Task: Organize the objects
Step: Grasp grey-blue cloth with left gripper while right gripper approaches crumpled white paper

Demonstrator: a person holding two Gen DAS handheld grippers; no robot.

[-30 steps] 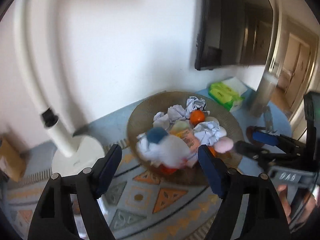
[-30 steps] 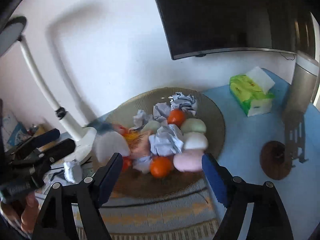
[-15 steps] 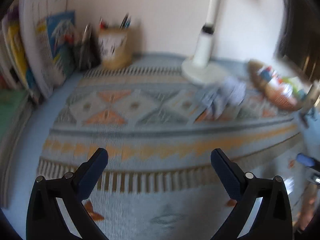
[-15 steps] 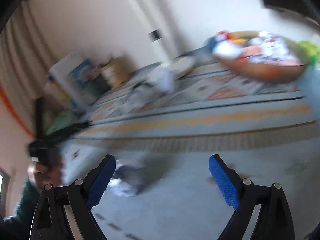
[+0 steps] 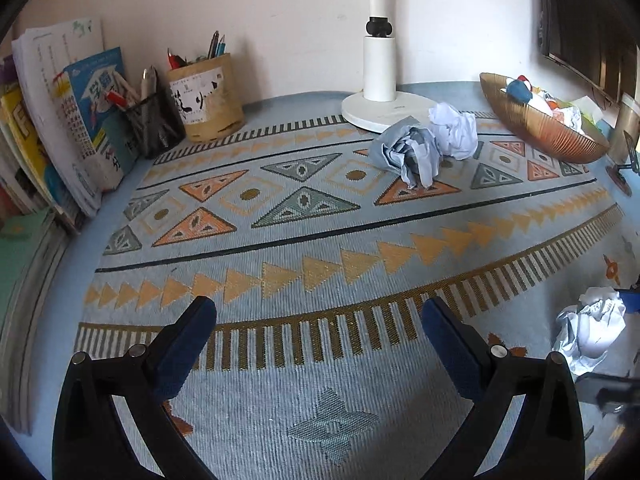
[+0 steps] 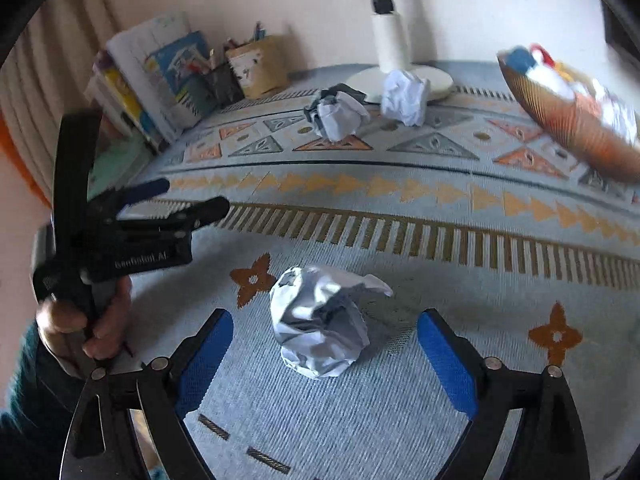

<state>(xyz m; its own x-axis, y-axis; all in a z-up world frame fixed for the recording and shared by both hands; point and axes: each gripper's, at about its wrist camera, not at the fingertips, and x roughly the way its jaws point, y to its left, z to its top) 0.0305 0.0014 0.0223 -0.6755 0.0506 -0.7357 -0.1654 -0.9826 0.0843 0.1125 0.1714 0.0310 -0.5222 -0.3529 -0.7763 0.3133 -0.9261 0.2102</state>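
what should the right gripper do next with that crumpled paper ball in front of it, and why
Probably ease the right gripper forward and down, then close on the crumpled paper ball. Its jaws are open and empty, and the ball lies loose on the rug, centred just ahead of the blue pads.

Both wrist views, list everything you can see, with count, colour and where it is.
Paper balls: three, white and grey-blue; two by the lamp base, one between the right hand-held gripper's fingers, untouched.
Bowl: one, brown, far right, full of mixed items.
Lamp: one, white, at the back wall.
Pen holders: two, tan and black mesh, back left.
Books: a stack, mixed colours, far left.
Mat: one, blue with orange triangles, under everything.
Left hand-held gripper: open, empty, over the mat.
Right hand-held gripper: open.
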